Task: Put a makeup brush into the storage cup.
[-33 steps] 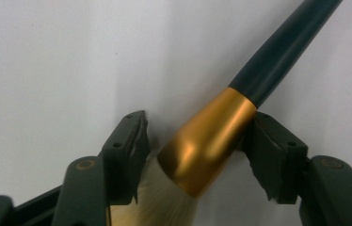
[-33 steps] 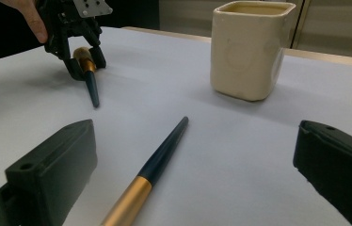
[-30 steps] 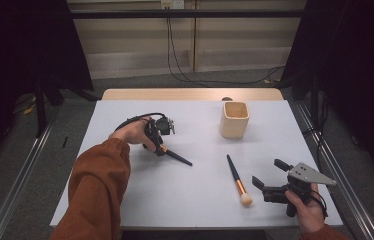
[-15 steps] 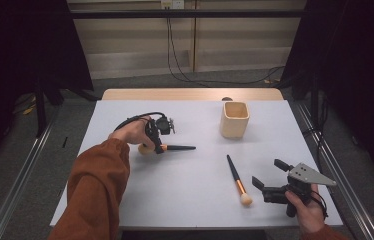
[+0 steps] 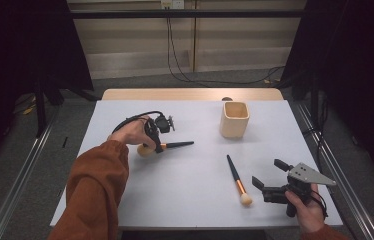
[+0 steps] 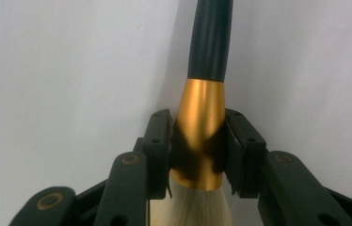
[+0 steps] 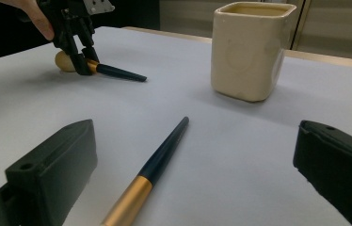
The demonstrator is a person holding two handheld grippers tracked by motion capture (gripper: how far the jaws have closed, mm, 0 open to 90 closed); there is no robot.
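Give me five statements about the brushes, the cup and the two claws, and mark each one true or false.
1. The left claw grips a brush by its gold collar. True.
2. The second brush stands inside the cup. False: it lies flat on the table, apart from the cup.
3. The right claw is shut on the second brush. False: its jaws stand wide open, with the brush lying on the table ahead of them.
4. The cup stands upright. True.
5. The held brush's bristles point toward the cup. False: its dark handle points that way.
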